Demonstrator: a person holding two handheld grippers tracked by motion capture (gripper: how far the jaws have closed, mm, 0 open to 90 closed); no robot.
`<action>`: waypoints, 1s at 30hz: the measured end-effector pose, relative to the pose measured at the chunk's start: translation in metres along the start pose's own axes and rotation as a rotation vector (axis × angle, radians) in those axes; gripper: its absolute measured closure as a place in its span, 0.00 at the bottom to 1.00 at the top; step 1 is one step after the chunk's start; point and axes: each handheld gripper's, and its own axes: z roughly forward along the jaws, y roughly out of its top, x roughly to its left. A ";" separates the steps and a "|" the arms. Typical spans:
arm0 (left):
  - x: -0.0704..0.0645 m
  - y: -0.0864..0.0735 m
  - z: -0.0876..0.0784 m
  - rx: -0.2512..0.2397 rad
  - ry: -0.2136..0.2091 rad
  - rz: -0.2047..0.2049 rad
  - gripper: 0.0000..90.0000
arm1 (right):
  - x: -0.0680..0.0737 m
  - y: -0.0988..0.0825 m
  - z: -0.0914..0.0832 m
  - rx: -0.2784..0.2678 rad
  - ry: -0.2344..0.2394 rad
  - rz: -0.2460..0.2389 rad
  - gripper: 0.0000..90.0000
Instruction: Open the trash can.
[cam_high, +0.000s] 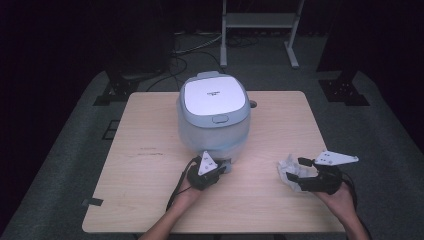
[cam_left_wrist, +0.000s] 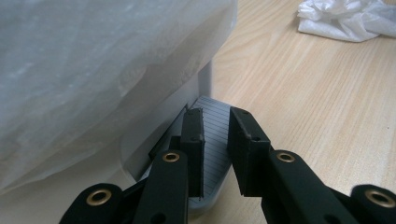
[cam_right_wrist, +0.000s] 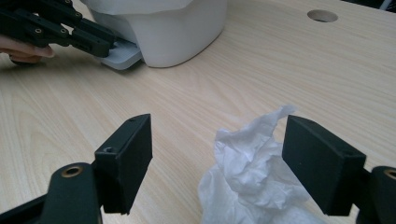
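The left gripper (cam_high: 216, 167) is closest to the viewer, and its 2 jaws are clenched on a ribbed grey tab (cam_left_wrist: 212, 140) that sticks out at the foot of the rice cooker (cam_high: 214, 112), near the middle of the wooden table (cam_high: 145, 150). To the right, the right gripper (cam_high: 295, 170) is released, with its jaws spread wide around a crumpled white tissue (cam_right_wrist: 252, 172) lying on the table.
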 end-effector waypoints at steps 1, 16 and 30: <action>0.000 0.000 0.000 0.004 0.002 0.005 0.85 | -0.001 0.000 -0.001 0.001 -0.004 0.002 0.26; -0.005 0.000 0.005 0.059 0.022 0.045 0.85 | -0.007 -0.005 -0.001 0.022 -0.026 0.004 0.26; 0.000 -0.001 0.009 0.087 0.000 0.011 0.84 | -0.012 -0.003 0.008 0.058 -0.008 0.013 0.26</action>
